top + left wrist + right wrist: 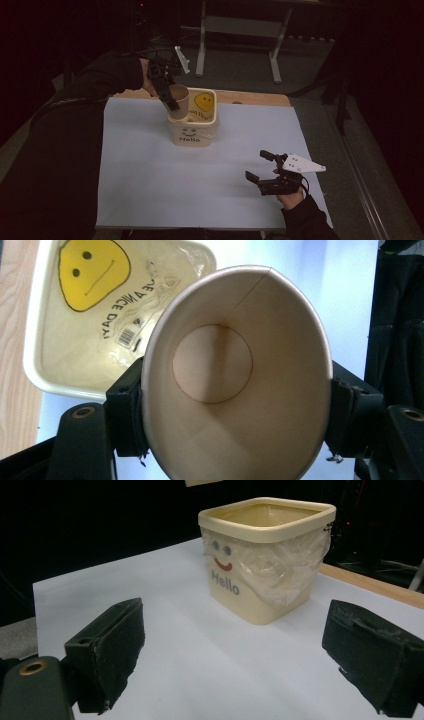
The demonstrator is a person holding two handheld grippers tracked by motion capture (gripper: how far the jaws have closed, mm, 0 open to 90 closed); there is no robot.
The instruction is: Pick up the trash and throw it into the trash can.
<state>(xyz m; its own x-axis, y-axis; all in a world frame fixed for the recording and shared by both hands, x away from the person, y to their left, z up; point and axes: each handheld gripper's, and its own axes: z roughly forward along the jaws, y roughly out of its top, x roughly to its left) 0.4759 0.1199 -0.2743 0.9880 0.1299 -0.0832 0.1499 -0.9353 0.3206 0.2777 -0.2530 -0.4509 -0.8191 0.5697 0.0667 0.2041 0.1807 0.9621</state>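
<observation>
Open sheet (150, 170) all round the bin (192, 135), its mouth perhaps half blocked by the cup (179, 100).

A pale blue sheet (150, 175) covers most of the worktop (260, 98), whose wooden surface shows as a strip along the far edge. Beyond the worktop, on a grey floor (235, 60), stands a metal frame (240, 25) with two upright legs. The surroundings are dark and indistinct.
</observation>
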